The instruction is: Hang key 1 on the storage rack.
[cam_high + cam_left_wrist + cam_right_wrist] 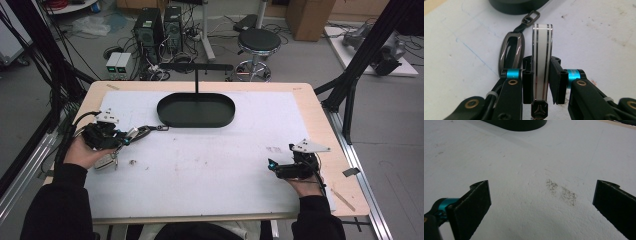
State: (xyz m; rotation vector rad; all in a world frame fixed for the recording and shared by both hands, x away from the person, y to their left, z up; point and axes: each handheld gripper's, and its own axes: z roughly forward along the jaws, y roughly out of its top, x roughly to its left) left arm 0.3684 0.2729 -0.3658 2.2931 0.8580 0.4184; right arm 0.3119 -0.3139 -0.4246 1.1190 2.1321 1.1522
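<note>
My left gripper (541,67) is shut on a white key fob (542,37) with chrome stripes, held on edge between the jaws just above the white foam sheet. Beside it on the left lies a dark chrome fob (511,51), whose strap ends in a metal clasp (532,17) near the black oval tray (516,7). In the high view the left gripper (126,138) sits at the table's left, with the clasp (161,128) pointing toward the tray (196,122). My right gripper (272,165) rests at the front right; its jaws stand wide open over bare foam (541,195).
A T-shaped black stand (196,67) rises behind the tray. A silvery item (106,161) hangs under the left hand, and a small bit (133,161) lies near it. A grey smudge (561,191) marks the foam. Stool (258,42) and computers beyond the table.
</note>
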